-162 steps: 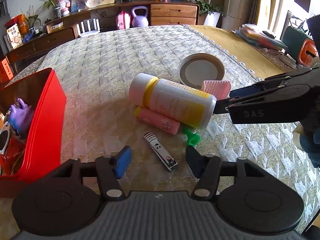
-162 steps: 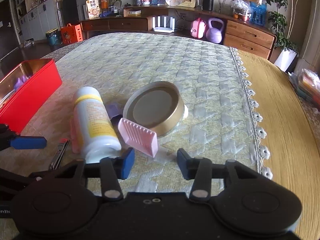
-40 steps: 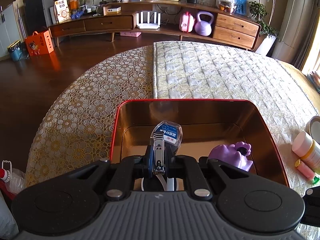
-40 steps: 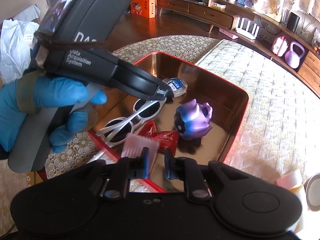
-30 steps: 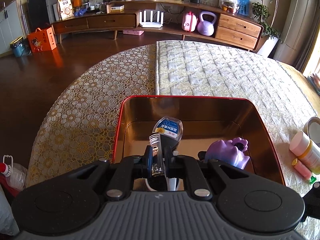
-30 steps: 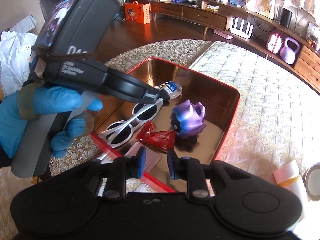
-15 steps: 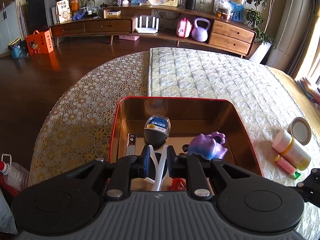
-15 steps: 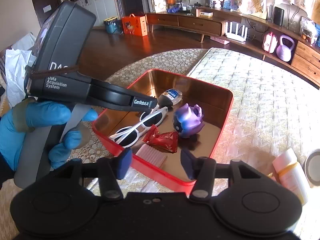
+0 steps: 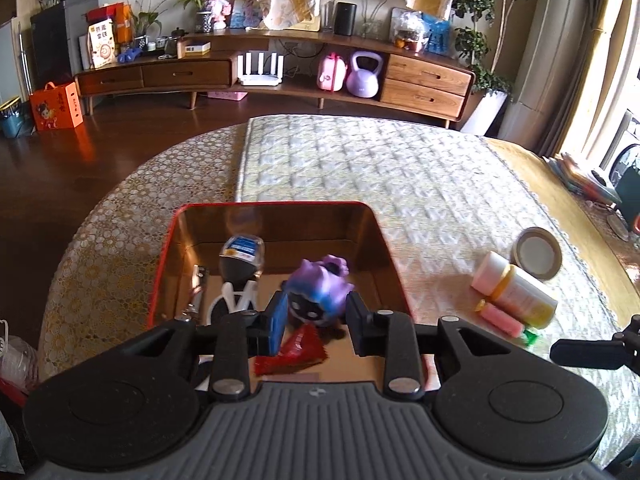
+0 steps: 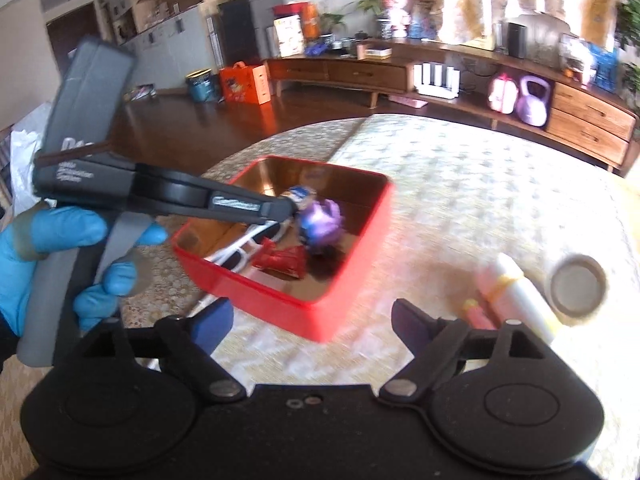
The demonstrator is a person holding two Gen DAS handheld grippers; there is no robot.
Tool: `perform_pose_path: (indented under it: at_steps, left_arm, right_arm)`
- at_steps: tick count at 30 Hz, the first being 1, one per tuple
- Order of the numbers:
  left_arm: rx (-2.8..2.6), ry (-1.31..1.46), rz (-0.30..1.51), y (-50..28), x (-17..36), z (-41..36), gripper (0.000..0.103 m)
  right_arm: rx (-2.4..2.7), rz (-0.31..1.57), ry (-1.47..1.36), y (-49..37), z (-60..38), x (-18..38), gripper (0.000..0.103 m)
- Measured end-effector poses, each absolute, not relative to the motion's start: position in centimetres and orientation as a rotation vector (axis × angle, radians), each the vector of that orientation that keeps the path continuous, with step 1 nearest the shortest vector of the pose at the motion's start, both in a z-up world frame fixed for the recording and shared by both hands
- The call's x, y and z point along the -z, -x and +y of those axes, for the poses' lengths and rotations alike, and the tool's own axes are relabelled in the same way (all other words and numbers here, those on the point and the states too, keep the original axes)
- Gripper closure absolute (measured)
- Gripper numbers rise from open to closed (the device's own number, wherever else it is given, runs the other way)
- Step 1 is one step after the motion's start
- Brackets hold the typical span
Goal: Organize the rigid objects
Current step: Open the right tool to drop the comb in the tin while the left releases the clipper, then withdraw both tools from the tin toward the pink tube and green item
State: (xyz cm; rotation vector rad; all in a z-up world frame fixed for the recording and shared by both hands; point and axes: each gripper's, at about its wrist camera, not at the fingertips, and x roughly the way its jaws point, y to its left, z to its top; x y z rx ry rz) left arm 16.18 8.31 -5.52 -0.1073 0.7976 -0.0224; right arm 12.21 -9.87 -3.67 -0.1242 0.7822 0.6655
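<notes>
A red box (image 9: pixel 272 203) with a gold inside stands on the quilted table cover. In it lie a nail clipper (image 9: pixel 196 288), white sunglasses (image 9: pixel 236 296), a purple toy (image 9: pixel 320 292), a red wrapper (image 9: pixel 292 354) and a small blue-labelled item (image 9: pixel 242 250). My left gripper (image 9: pixel 316 322) hovers over the box's near side; its jaws are opening and hold nothing. My right gripper (image 10: pixel 312 322) is back from the red box (image 10: pixel 280 304), jaws opening wide and empty. The pink comb does not show in either view.
Right of the box lie a white and yellow bottle (image 9: pixel 516 288), a pink tube (image 9: pixel 500 318), a green piece (image 9: pixel 530 336) and a round tin lid (image 9: pixel 538 252). A blue-gloved hand (image 10: pixel 48 248) holds the left gripper (image 10: pixel 280 208). Wooden sideboard beyond the table.
The left gripper let the nail clipper drop into the box, drew back and began to open. The right gripper released the pink comb into the box, opened wide and pulled away.
</notes>
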Motion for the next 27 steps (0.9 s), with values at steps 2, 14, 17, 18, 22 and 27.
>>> perform_pose_path:
  at_steps: [2,14,17,18,22,27]
  left_arm:
    - [0.036,0.107,0.792,-15.8,5.3,7.5,0.072]
    - [0.099,0.090,0.767,-14.3,4.7,2.4,0.030]
    - [0.115,0.077,0.765,-14.0,4.9,0.8,0.023]
    - [0.115,0.069,0.760,-14.0,5.0,0.3,0.021]
    - [0.143,0.069,0.762,-13.9,5.5,-1.7,0.019]
    - [0.145,0.077,0.794,-14.6,6.7,-3.8,0.019]
  right_arm:
    - [-0.642,0.778,0.106,-11.8,-11.4,3.6,0.013]
    - [-0.525,0.745,0.051,-10.6,-19.6,3.6,0.011]
    - [-0.502,0.740,0.045,-10.8,-21.3,3.7,0.011]
    - [-0.494,0.739,0.042,-10.8,-21.8,3.7,0.011]
    - [-0.474,0.739,0.057,-11.3,-23.3,4.1,0.008]
    - [-0.498,0.728,0.114,-11.4,-24.3,4.7,0.005]
